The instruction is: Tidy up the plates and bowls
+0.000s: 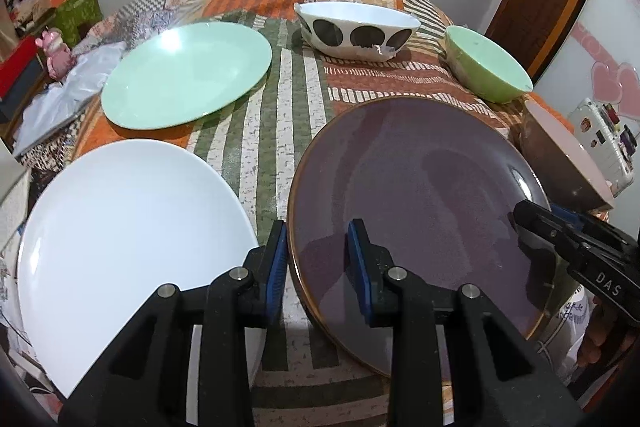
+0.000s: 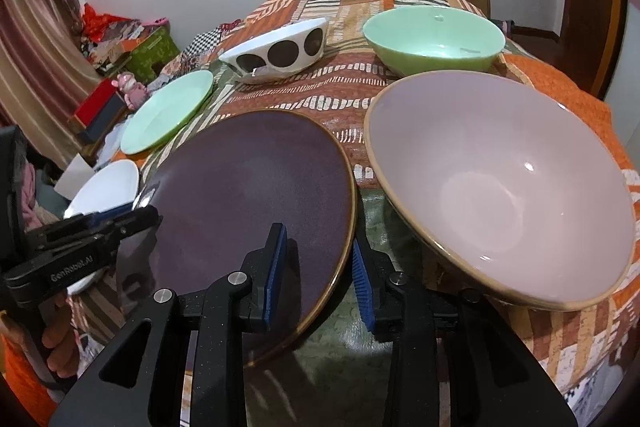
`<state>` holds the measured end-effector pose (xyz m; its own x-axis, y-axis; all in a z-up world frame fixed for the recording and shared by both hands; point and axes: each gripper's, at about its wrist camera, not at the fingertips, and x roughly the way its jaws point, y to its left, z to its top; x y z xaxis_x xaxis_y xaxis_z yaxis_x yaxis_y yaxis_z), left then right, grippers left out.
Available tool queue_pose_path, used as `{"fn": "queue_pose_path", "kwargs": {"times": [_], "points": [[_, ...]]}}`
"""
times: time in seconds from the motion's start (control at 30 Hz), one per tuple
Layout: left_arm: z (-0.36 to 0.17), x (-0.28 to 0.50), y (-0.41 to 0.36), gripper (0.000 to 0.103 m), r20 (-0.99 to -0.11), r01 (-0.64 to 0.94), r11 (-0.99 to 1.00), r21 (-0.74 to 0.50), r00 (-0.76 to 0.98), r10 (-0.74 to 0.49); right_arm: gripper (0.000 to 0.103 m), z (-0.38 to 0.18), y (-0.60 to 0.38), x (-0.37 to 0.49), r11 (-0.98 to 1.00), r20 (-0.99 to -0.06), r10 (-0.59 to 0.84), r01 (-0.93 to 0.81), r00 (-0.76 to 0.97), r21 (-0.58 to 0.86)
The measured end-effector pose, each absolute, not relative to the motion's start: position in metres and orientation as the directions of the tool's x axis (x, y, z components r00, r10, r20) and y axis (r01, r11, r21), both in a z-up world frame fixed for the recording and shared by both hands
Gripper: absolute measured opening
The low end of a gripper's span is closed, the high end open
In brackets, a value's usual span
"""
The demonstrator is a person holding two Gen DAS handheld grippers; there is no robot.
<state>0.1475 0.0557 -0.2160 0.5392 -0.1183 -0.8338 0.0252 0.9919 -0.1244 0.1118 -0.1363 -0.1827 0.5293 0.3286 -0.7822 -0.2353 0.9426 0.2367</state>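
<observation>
Patterned cloth carries 3 plates and 3 bowls. From the left: white plate, mint plate behind it, then purple plate at centre. Left gripper straddles its left rim, pads slightly apart, contact not clear. Right gripper straddles its right rim, likewise narrow, grip uncertain. Behind: spotted bowl, green bowl. Pink bowl sits just beside the plate, far right.
</observation>
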Motion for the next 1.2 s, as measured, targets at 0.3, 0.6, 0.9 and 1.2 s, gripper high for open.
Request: {"fn": "queue_pose_path", "kwargs": {"times": [0.3,0.6,0.9,1.2], "points": [[-0.191,0.126,0.064,0.032,-0.800,0.018,0.992,-0.124,0.590,-0.111,0.030,-0.167,-0.142,0.100,0.939,-0.768,0.338,-0.248,0.544,0.237],[-0.153,0.092,0.086,0.056,-0.730,-0.026,0.994,-0.105,0.681,-0.059,0.032,-0.143,-0.120,0.093,0.918,-0.729,0.381,-0.328,0.568,0.224],[-0.134,0.065,0.134,0.075,-0.690,-0.136,0.986,-0.094,0.723,0.034,0.053,-0.121,-0.083,0.095,0.888,-0.683,0.427,-0.416,0.592,0.195],[-0.148,0.051,0.195,0.078,-0.726,-0.275,0.955,-0.110,0.678,0.112,0.055,-0.126,-0.037,0.103,0.843,-0.694,0.477,-0.505,0.539,0.186]]}}
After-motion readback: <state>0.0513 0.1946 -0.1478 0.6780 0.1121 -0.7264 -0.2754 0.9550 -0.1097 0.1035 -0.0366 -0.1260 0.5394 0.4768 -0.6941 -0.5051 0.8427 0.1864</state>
